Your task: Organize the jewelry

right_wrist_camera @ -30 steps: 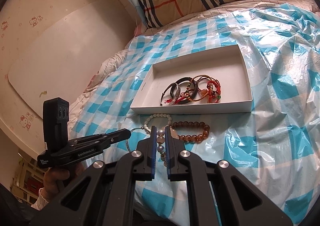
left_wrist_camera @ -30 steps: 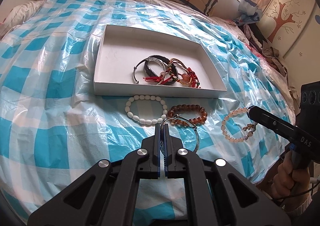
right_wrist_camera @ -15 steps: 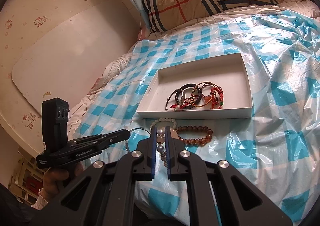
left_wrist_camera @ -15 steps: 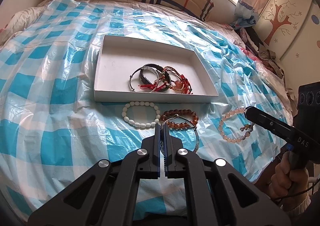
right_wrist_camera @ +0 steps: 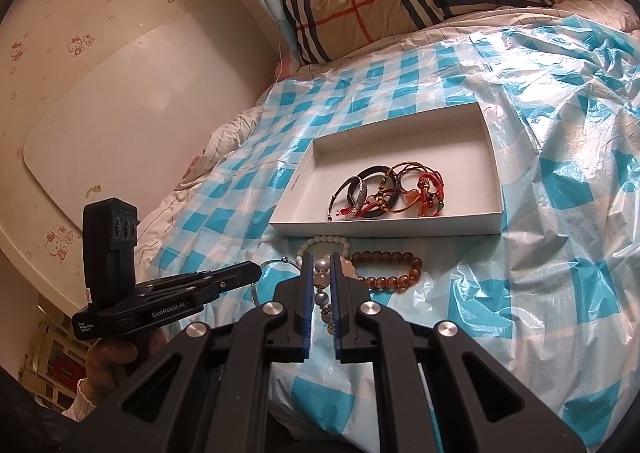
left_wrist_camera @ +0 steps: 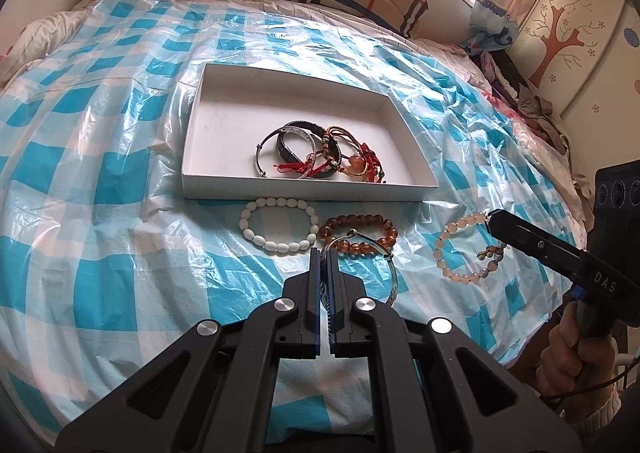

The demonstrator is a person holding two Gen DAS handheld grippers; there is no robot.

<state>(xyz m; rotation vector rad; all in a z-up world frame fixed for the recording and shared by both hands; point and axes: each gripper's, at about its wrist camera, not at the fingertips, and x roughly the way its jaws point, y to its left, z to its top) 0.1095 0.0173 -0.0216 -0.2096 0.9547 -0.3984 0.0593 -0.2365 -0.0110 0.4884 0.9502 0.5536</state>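
On the bed: carrying both pieces boxward.
Left gripper (left_wrist_camera: 325,253): pinching silver bangle (left_wrist_camera: 384,249), closed.
Right gripper (right_wrist_camera: 320,259): clamping pink bracelet (right_wrist_camera: 322,277).
White box (left_wrist_camera: 304,195): collecting sorted bracelets.

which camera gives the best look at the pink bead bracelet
The left wrist view: the pink bead bracelet shows as a whole loop, pinched by the right hand-held gripper. In the right wrist view only a few beads show between the fingers.

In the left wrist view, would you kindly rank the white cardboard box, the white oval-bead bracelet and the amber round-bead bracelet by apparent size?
1. White cardboard box, by far the largest.
2. White oval-bead bracelet and amber round-bead bracelet: they look about alike. The thin silver bangle held in the left gripper partly covers the amber one, so no ranking between them.
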